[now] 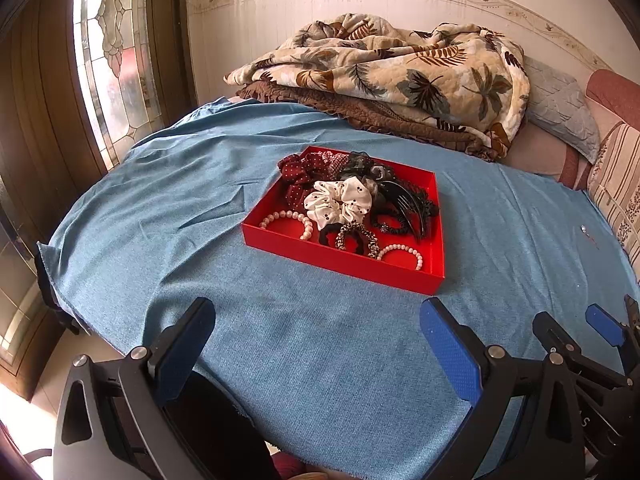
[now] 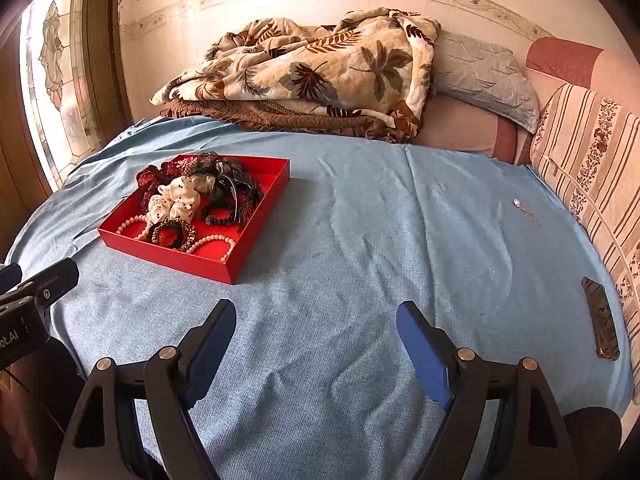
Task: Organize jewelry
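Ahead of us, a red tray [image 1: 344, 268] sits on the blue cloth [image 1: 320, 360] covering the bed, beyond both grippers and well apart from them. From the left wrist view it lies turned at an angle, its near wall running from upper left down to lower right, one corner pointing toward our right gripper's side. It is nearly square, so we cannot name a clear long axis.

Inside it we see a white dotted scrunchie [image 1: 340, 202] in the middle, a dark red dotted scrunchie [image 1: 296, 174] behind it, a leopard-print scrunchie [image 1: 358, 238] near the front, a black claw clip [image 1: 408, 204] with its teeth curving toward the near right, and two pearl bracelets [image 1: 286, 220] lying flat at the front, one at each side of the leopard one.

Out on the cloth to the right lies a small piece of jewelry [image 2: 524, 210], and nearer the striped cushion [image 2: 592, 160] a dark phone [image 2: 600, 324].

We hold the left gripper [image 1: 316, 344] tilted down over the cloth, jaws spread wide with nothing between them. Our right gripper [image 2: 316, 340] hangs beside it at the same downward tilt, jaws likewise spread and empty. A leaf-print blanket [image 1: 384, 72] is heaped at the far end.
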`<state>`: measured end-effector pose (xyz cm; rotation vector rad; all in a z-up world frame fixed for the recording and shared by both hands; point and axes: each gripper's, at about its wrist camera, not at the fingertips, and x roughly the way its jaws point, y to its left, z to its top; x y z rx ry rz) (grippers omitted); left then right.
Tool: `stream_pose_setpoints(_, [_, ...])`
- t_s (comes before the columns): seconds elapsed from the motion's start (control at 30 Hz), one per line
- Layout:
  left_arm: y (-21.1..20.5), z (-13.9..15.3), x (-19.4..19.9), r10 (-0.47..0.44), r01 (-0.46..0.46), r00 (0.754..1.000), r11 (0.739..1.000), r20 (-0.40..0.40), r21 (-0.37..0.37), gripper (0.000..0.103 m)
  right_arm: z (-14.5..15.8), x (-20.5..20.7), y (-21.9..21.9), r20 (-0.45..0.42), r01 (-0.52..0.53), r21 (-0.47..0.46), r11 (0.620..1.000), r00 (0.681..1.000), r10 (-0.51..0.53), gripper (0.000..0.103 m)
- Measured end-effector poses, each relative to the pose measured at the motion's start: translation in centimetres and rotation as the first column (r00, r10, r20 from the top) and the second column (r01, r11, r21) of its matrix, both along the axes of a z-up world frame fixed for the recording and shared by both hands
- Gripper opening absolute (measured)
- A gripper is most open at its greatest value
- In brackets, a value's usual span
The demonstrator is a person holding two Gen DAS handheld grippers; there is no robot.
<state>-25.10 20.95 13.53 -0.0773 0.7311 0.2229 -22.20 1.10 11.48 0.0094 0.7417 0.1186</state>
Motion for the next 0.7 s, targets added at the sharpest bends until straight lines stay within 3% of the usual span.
stream_pose_setpoints(0.7, [0.79,-0.73,0.31,0.015,-0.016,1.000,1.000,-0.010,-0.026,0.102,-0.27,0.23,0.42,-0.012,-0.013,-0.018,1.000,1.000,0.013,0.087])
